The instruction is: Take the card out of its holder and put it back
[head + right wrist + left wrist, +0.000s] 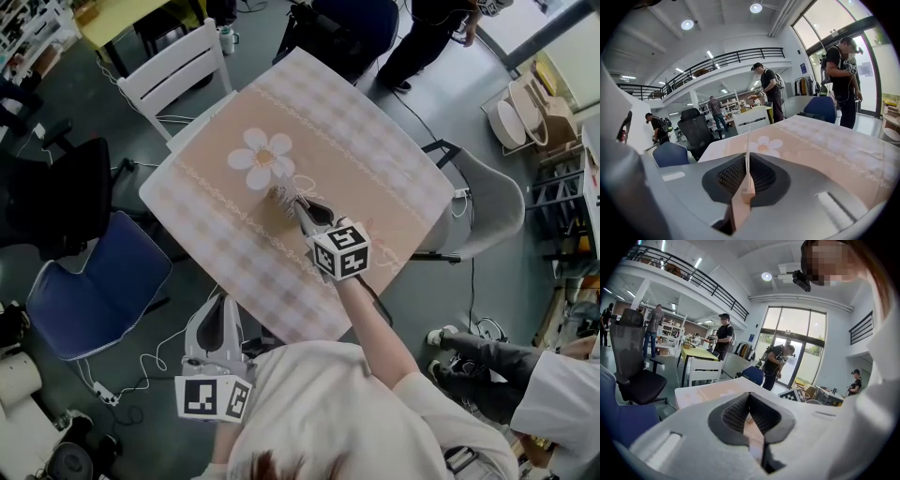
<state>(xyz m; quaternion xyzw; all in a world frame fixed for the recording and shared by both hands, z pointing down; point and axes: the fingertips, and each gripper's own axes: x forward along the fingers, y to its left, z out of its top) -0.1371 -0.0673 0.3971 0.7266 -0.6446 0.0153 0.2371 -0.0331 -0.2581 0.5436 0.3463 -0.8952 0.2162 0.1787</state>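
Currently the right hand-held gripper (746, 169) reaches out over the desk (375, 159) and is closed on the card (746, 150). The card stands upright and edge-on between its pads, its foot seated in the small wooden holder (748, 190) on the flower-print cloth. The left hand-held gripper (751, 417) hangs back by the near edge of the desk, well apart from the card, its jaws a narrow slit apart with nothing between them. So the step in hand looks like the pull-out, with the card not yet free of its slot. The chief risk is that the holder comes up with the card. It is a light block and nothing pins it down, so a snug slot would lift it off the cloth and let it drop or tip partway. The grip also sits low on the card, close above the block. I cannot tell whether the pads catch the block as well, and if they do, the two will not part at all. A pull that leans instead of running straight along the slot could bind or bend the thin card. On the way back, a card turned slightly in the pads would miss the slot and push the loose holder across the cloth.
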